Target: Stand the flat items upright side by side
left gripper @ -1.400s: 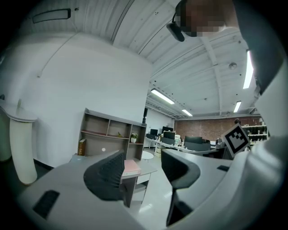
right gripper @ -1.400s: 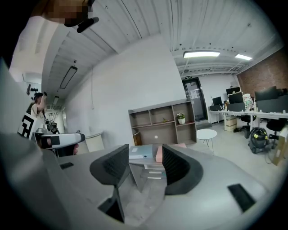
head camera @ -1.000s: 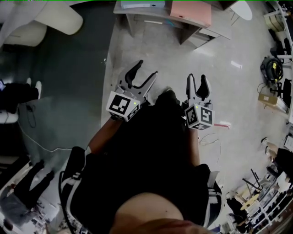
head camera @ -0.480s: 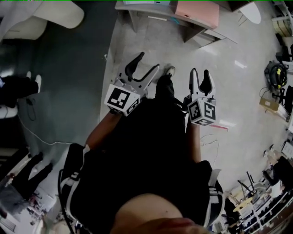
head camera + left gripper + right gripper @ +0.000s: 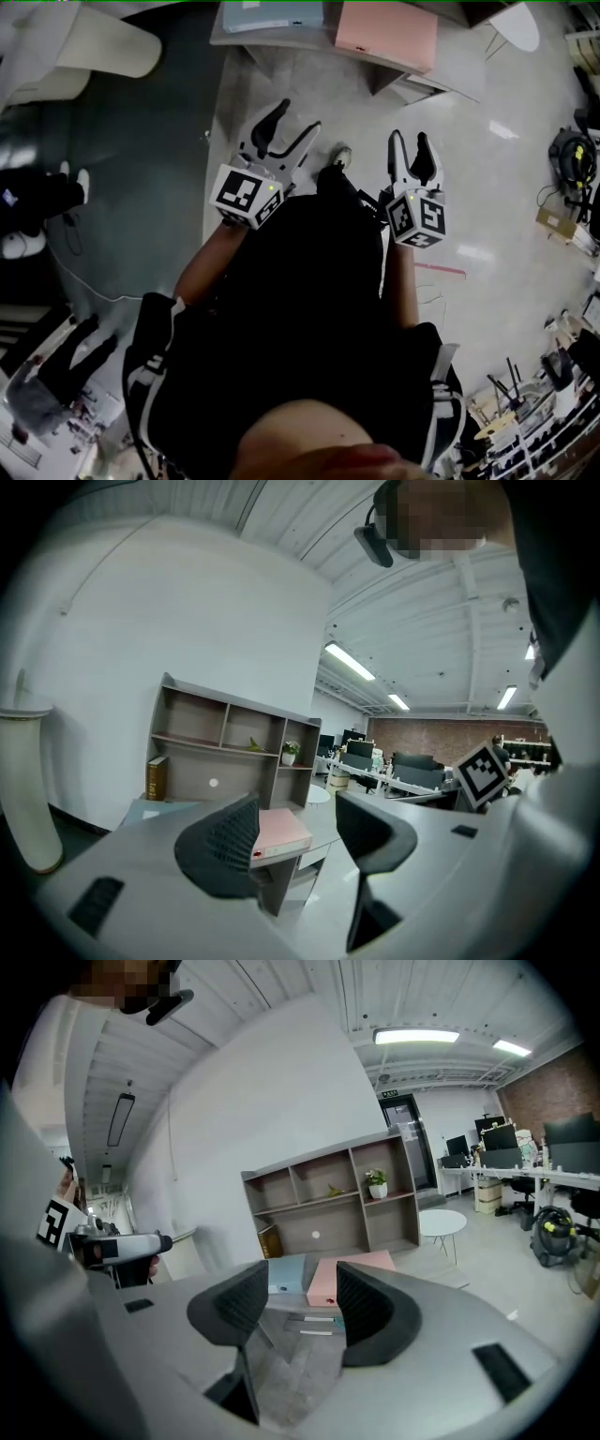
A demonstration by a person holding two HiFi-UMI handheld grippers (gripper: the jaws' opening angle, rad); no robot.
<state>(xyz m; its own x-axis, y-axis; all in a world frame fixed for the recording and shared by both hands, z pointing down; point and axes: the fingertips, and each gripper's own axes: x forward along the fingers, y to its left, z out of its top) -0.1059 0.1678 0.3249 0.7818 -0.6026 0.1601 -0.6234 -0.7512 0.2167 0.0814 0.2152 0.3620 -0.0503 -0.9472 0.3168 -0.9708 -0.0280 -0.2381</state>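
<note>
standing on a pale floor (image 5: 487, 187), looking steeply down past dark clothing, with a hand-held gripper in each hand. at the left, the left hand-held gripper (image 5: 296, 120), held out in front, jaws apart, nothing between the pads. at the right, the right hand-held gripper (image 5: 409, 141), about level with the other, jaws likewise apart and empty. both over bare floor, short of the counter (image 5: 281, 39) at the top edge of the head view, touching nothing. between the two, a shoe (image 5: 342, 155) on the floor. off to the left, dark carpet (image 5: 141, 187).

on the counter, lying flat and side by side: a light-blue flat item (image 5: 258, 13) at the left and a pink flat item (image 5: 386, 33) at the right. close together; touching or not, cannot tell. not yet stood upright.

along the left jaws, only the pink one framed in the gap, far off at the counter's near corner. along the right jaws, both framed in the gap, blue left of pink, part of the pink covered by the right pad.

behind the counter, against a white wall, a grey shelf unit (image 5: 225, 747) with open compartments. upright in the lower left compartment, a brown book (image 5: 157, 778). in the upper right compartment, a small potted plant (image 5: 289, 752). to the right of the shelf unit, a round white table (image 5: 441, 1222), well apart from the counter.
</note>
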